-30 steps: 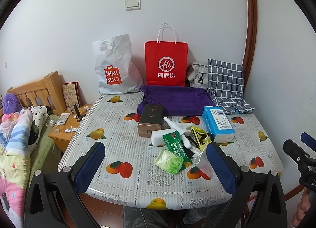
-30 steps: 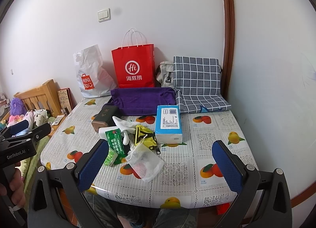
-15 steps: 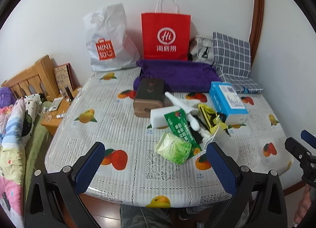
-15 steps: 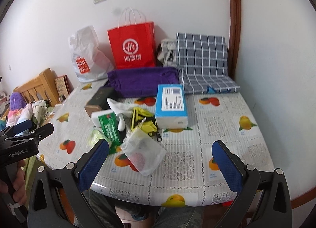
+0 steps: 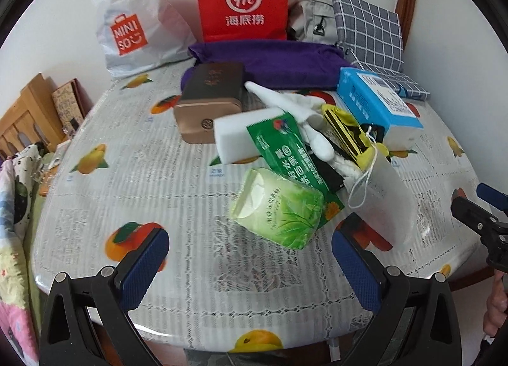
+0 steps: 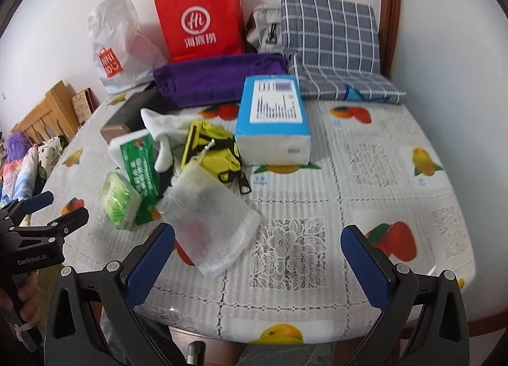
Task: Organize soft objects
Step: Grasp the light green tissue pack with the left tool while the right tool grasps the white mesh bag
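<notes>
Both hand-held grippers have come closer to the surface (image 5: 177, 182) since a second ago, so the pile of soft things now fills more of each view. The left hand-held gripper (image 5: 250, 261) hangs with its jaws wide apart, empty, just short of the green tissue pack (image 5: 279, 207). The right hand-held gripper (image 6: 258, 258) is likewise spread and empty, its left finger close to the white mesh pouch (image 6: 211, 218).

The tissue pack looks light and squashy in slick film; a pinch across its short sides should hold best. The mesh pouch seems limp and will likely sag, so gathering it near its drawstring neck is safer. Behind them lie white socks (image 5: 298, 112), a yellow strap bundle (image 6: 211, 148) and a folded purple cloth (image 6: 216, 78), all soft. The blue box (image 6: 273, 121) and brown tin (image 5: 211, 99) look rigid.
</notes>
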Demonstrator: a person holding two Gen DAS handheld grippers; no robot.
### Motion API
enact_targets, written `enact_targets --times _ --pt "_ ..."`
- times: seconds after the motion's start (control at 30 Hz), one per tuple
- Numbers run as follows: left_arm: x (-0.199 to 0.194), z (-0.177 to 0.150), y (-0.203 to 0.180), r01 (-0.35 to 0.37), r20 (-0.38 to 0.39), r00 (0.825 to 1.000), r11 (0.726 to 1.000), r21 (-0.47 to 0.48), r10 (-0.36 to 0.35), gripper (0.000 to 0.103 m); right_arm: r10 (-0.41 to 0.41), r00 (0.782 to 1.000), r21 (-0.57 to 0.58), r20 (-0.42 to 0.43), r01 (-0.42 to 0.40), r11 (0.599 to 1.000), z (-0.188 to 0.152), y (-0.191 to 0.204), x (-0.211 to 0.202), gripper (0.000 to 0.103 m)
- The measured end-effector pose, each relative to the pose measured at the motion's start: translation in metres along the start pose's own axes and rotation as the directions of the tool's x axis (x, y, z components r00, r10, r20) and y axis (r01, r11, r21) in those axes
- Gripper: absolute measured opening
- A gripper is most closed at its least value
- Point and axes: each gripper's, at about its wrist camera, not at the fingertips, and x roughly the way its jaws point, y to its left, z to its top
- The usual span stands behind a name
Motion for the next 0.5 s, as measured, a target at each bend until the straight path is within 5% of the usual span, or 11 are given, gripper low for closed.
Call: enact_targets --times 0.33,0.5 --pt "0.040 0.000 -0.012 0.077 -0.035 0.997 0.996 0.051 -0.076 0.103 0.007 0.999 -0.012 -0.047 -0.007 1.000 -0.004 -0.008 0.035 0.103" --pt "0.054 0.005 -0.011 0.059 -0.020 0.998 0.997 0.053 -0.058 0.103 0.020 0.998 -0.022 -0.054 -0.021 1.000 -0.004 -0.010 0.047 0.103"
